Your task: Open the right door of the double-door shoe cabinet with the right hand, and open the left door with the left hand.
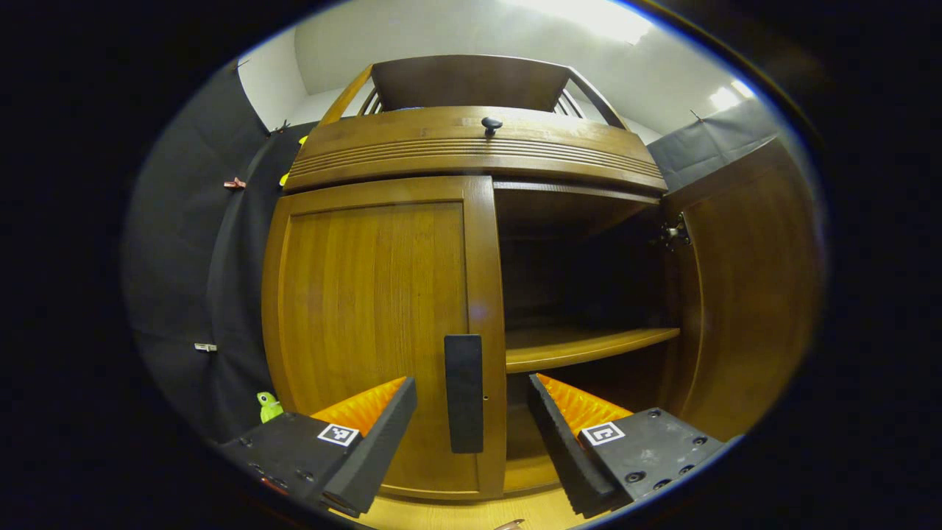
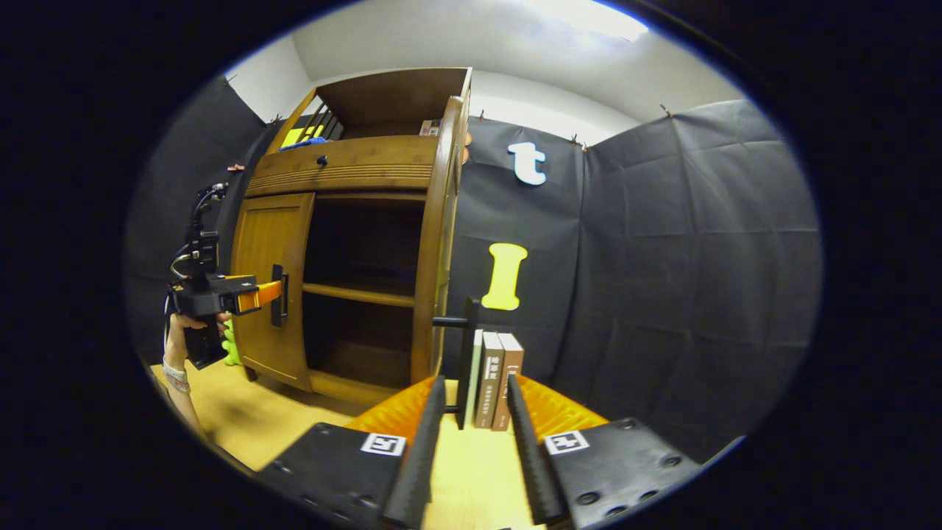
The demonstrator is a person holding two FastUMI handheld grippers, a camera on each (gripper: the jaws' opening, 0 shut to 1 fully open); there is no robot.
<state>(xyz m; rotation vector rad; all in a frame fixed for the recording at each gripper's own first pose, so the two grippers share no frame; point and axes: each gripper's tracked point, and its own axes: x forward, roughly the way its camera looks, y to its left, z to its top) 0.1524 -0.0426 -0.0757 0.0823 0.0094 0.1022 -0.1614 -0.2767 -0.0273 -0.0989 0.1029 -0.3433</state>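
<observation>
A wooden double-door shoe cabinet (image 1: 471, 147) stands half opened: its right door (image 1: 743, 294) is swung wide, showing a dark interior with one shelf (image 1: 589, 344), while the left door (image 1: 375, 331) is shut flat against the frame. The step in hand looks to be the left door. In the left gripper view, that door's dark upright handle (image 1: 464, 394) sits straight ahead between the left gripper's (image 1: 471, 427) spread fingers, which stand released with a gap on each side, touching nothing. The next move calls for easing forward, closing on the handle, then pulling back in an arc toward the hinge side. In the right gripper view, the right door is seen edge-on just ahead, its handle (image 2: 465, 361) standing just beyond the tips of the right gripper (image 2: 475, 412), whose fingers are parted and hold nothing. Farther off to its left, a hand (image 2: 193, 324) holds the other gripper at the left door's handle.
</observation>
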